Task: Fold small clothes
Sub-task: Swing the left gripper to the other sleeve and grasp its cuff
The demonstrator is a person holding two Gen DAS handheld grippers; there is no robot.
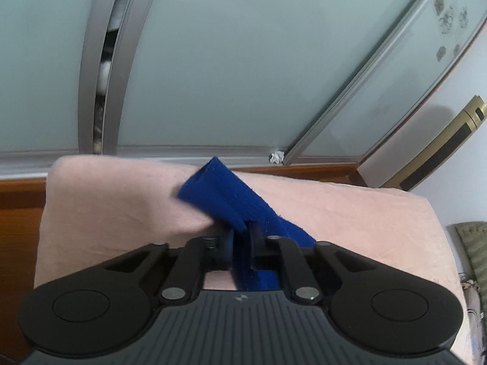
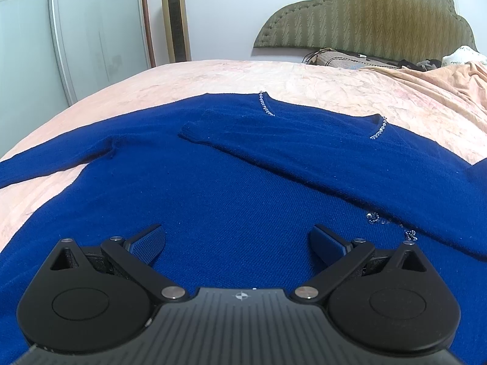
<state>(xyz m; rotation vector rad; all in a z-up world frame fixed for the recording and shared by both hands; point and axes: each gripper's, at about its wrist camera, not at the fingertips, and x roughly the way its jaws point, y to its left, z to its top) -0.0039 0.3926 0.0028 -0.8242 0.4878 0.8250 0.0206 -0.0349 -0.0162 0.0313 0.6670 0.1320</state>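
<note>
Up close, the left gripper (image 1: 242, 237) pinches a blue sweater (image 2: 243, 188) sleeve (image 1: 225, 197) above the pink bedsheet (image 1: 106, 206); the right gripper (image 2: 237, 240) hovers wide open, empty, over the sweater's body, headboard (image 2: 359, 18) beyond.

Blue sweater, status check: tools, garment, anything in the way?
Left tool shut on sleeve cuff, lifted. Right tool open over blue sweater, one sleeve already folded across. Bed shows no obstruction.

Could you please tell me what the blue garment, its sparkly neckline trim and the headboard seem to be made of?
Blue garment: apparently a soft matte knit, given its fine ribbed texture and fuzzy edges. Neckline trim: small glinting beads or rhinestones; which one is unclear. Headboard: olive upholstery, probably woven fabric with a zigzag pattern and studded edging.
</note>
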